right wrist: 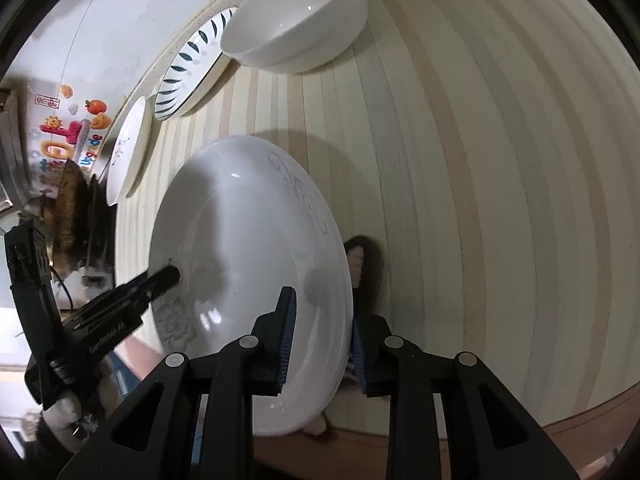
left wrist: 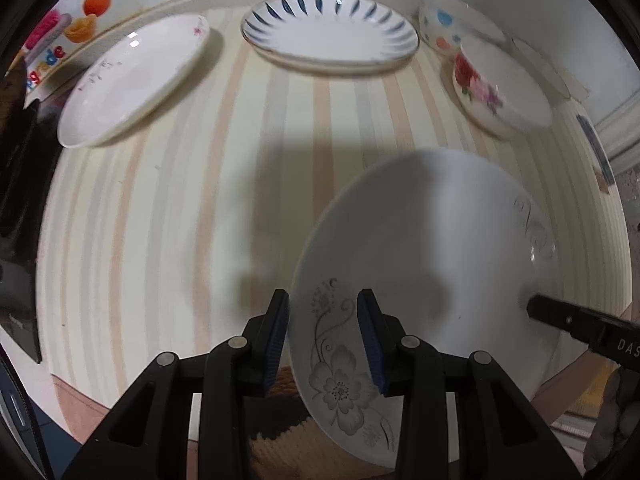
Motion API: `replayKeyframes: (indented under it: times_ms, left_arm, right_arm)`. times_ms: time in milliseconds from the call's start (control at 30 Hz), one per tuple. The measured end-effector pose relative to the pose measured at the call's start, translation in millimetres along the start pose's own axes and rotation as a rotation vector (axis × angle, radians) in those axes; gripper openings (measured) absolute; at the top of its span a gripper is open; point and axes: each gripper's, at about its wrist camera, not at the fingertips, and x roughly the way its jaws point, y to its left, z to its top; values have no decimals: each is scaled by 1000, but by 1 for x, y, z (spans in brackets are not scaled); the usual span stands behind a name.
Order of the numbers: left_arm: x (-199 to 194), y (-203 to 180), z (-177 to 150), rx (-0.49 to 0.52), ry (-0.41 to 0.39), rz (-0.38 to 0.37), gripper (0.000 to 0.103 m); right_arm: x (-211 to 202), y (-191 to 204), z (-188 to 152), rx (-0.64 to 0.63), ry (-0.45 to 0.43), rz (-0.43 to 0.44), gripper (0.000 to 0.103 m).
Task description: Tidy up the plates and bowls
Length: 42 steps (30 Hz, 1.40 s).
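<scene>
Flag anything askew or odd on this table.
The grey-flowered plate overhangs the table's near edge, tilted, with the left hand-held gripper and right hand-held gripper straddling opposite rims. No chips or spills show.

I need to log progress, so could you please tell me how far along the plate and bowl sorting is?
Nothing looks stacked yet. In hand: both the left gripper and right gripper have their jaws astride the rim of the grey-flower plate, though contact is unclear. Left: the pink-sprig plate and blue-petal plate lie apart, and the dotted bowl and rose bowl sit side by side, unnested.
</scene>
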Motion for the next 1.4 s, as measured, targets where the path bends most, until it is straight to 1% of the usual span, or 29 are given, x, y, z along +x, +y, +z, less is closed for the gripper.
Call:
replayKeyframes:
  times_ms: [133, 200, 267, 333, 367, 400, 433, 500, 567, 667, 733, 833, 867, 900, 967, 1067, 1100, 1133, 1167, 1200, 1267, 1400]
  left_arm:
    - [-37, 13, 12, -52, -70, -6, 33]
    - [-61, 27, 23, -103, -126, 3, 34]
    - [-74, 47, 33, -147, -166, 18, 36]
    - [-85, 69, 44, -196, -212, 48, 37]
    - [-84, 81, 49, -218, -223, 67, 42]
    - [-82, 93, 54, -243, -225, 85, 43]
    - [-79, 107, 59, -276, -222, 98, 43]
    - [-71, 135, 70, -348, -212, 111, 42]
    - [-61, 162, 78, -414, -199, 130, 42]
    - [-41, 194, 88, -495, -181, 163, 42]
    - [-26, 208, 94, -534, -165, 185, 42]
    - [-10, 230, 100, -605, -141, 187, 42]
    - [-4, 236, 101, -630, -129, 190, 42]
    - [0, 242, 102, -653, -123, 186, 42]
    - [8, 247, 102, -686, -116, 178, 42]
    - [15, 255, 103, -719, -120, 149, 42]
    - [15, 256, 103, -718, -128, 147, 42]
    - [15, 258, 104, -718, -138, 142, 41]
    - [15, 258, 105, -717, -151, 132, 34]
    - [16, 259, 105, -715, -157, 131, 31]
    - [18, 259, 107, -717, -160, 136, 30]
    - [17, 260, 104, -737, -187, 135, 23]
  right_arm:
    - [-28, -2, 7, 1, -5, -18, 29]
    - [-47, 9, 16, -38, -30, -29, 30]
    - [-58, 34, 30, -125, -41, -28, 37]
    - [-54, 71, 49, -230, -34, -1, 39]
    - [-48, 90, 59, -277, -31, 16, 39]
    - [-40, 109, 68, -316, -25, 32, 40]
    - [-27, 134, 82, -361, -17, 55, 40]
    - [-10, 167, 101, -409, -14, 85, 40]
    - [13, 205, 130, -453, -18, 112, 40]
    - [50, 253, 176, -498, -25, 106, 40]
    - [73, 276, 202, -521, -35, 89, 40]
    - [113, 309, 240, -573, -39, 60, 39]
    - [124, 315, 250, -573, -32, 57, 39]
    - [136, 320, 259, -566, -18, 63, 36]
    - [155, 327, 275, -549, 5, 74, 35]
    - [175, 332, 287, -540, 29, 84, 35]
    - [180, 334, 289, -541, 36, 88, 30]
    - [186, 336, 292, -544, 44, 84, 24]
    - [192, 337, 294, -548, 52, 79, 21]
    - [196, 335, 294, -552, 58, 83, 15]
    - [201, 336, 294, -572, 61, 86, 14]
    - [202, 335, 292, -586, 47, 94, 13]
